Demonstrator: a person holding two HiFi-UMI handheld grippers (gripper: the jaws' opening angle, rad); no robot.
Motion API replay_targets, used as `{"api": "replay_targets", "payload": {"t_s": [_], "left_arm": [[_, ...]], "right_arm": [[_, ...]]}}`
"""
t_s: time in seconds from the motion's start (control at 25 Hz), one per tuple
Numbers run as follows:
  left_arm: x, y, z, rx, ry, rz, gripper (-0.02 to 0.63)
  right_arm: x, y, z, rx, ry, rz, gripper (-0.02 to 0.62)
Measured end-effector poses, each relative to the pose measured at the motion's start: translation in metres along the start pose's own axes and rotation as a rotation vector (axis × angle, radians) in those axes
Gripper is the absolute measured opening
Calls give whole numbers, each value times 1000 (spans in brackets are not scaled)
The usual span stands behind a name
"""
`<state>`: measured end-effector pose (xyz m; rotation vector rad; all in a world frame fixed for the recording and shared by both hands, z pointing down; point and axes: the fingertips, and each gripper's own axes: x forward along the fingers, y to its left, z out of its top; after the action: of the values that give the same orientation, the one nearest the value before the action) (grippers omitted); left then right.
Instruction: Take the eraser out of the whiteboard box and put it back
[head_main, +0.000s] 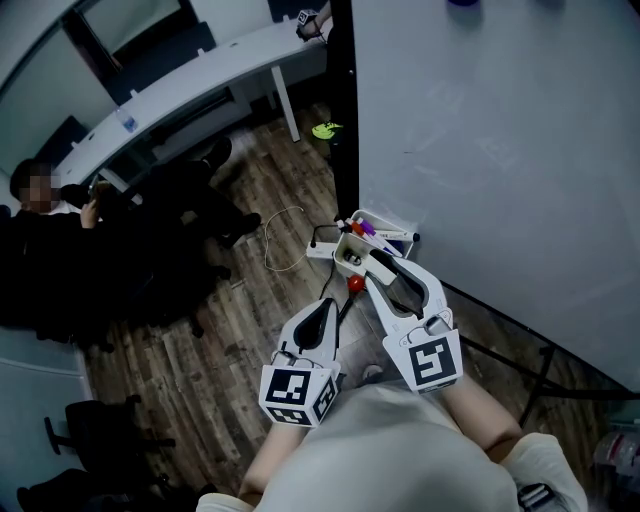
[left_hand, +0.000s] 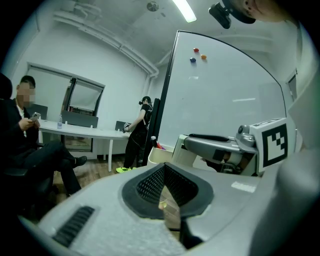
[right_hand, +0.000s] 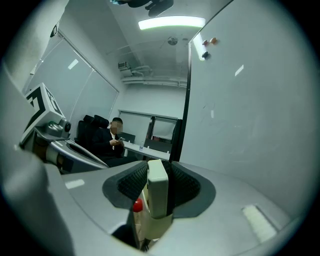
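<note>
The cream eraser stands on edge between the pads of my right gripper, which is shut on it and points level. It hangs just in front of the whiteboard box, a small white tray fixed to the whiteboard's lower corner, with markers in it. A small red round thing shows just below the eraser. My left gripper sits lower and to the left, its black pads together and holding nothing.
The whiteboard fills the right side, its stand's black leg crossing the floor. A person sits at the left by a long white desk. A white cable lies on the wooden floor.
</note>
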<state>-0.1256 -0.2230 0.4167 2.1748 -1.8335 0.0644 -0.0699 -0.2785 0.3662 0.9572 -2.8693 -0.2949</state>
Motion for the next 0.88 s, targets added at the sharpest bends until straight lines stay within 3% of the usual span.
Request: {"api": "replay_targets", "payload": {"t_s": [0.12,0.88], "left_arm": [[-4,-1,1,-2,-4,-4,6],[-44,-16,-4,6,-3,-52,6]], "right_arm": [[-2,1,13,-43,-41,0,155],[-44,17,72,3,-162,-87,150]]}}
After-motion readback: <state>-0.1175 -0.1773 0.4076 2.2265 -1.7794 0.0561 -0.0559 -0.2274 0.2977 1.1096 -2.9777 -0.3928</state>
